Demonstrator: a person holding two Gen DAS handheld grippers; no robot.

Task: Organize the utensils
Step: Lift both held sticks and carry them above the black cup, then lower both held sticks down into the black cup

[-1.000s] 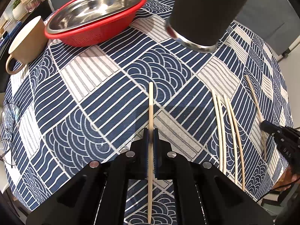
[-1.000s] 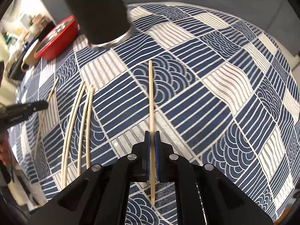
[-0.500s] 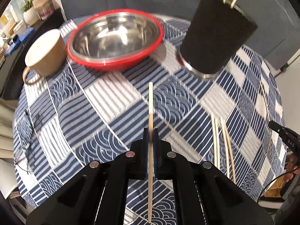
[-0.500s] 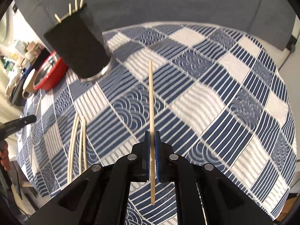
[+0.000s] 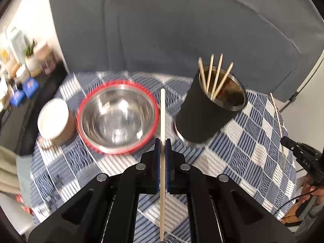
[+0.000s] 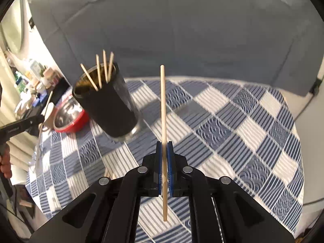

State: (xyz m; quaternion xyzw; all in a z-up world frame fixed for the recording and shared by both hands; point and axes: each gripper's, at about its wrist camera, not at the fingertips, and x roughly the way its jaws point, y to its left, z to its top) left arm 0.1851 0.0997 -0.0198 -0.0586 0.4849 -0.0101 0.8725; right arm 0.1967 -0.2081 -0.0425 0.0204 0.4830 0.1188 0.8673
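My left gripper (image 5: 162, 143) is shut on a pale wooden chopstick (image 5: 162, 117) and holds it upright in the air above the table. The black utensil cup (image 5: 208, 111) with several chopsticks in it stands ahead and to the right. My right gripper (image 6: 164, 146) is shut on another chopstick (image 6: 163, 105), also raised; the cup (image 6: 105, 105) is ahead to its left. The right gripper and its chopstick show at the right edge of the left wrist view (image 5: 299, 156); the left gripper shows at the left edge of the right wrist view (image 6: 22, 124).
A steel bowl in a red colander (image 5: 117, 117) and a beige mug (image 5: 54, 121) stand left of the cup on the blue patterned tablecloth (image 6: 232, 131). A grey sofa (image 6: 182, 30) is behind the table. A cluttered shelf (image 5: 18, 70) is at far left.
Both grippers have lifted their chopsticks up off the table and tilted upward, so the cup's open top and the sofa have come into view. The loose chopsticks on the cloth have dropped out of view.
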